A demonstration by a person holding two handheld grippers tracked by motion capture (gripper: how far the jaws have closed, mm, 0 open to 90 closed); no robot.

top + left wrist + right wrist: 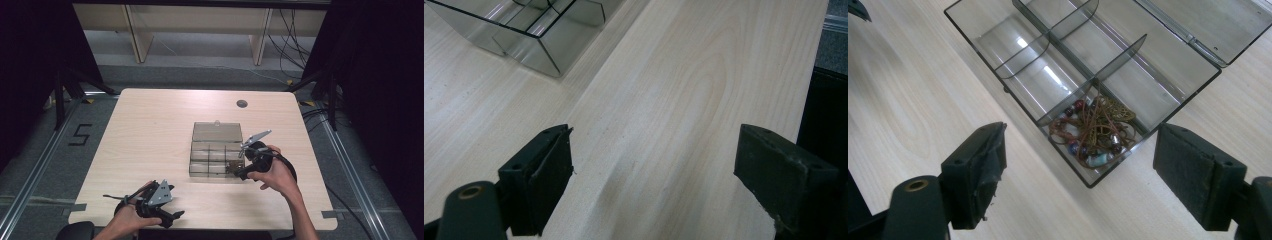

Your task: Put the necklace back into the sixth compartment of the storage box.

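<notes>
On the pale wooden surface [150, 130], a clear compartment box [216, 157] lies with its lid [217, 131] folded back.
Beside the box's right end, the right tool [1078, 177] hovers with jaws wide apart, gripping nothing, over the corner compartment holding a tangled beaded cord necklace [1095, 131]. Well apart from the box, toward the near edge, the left tool [656, 172] gapes equally wide and empty.

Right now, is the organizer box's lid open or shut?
Open: the organizer box has its lid laid flat behind it, compartments exposed, beaded jewelry in one corner.
</notes>
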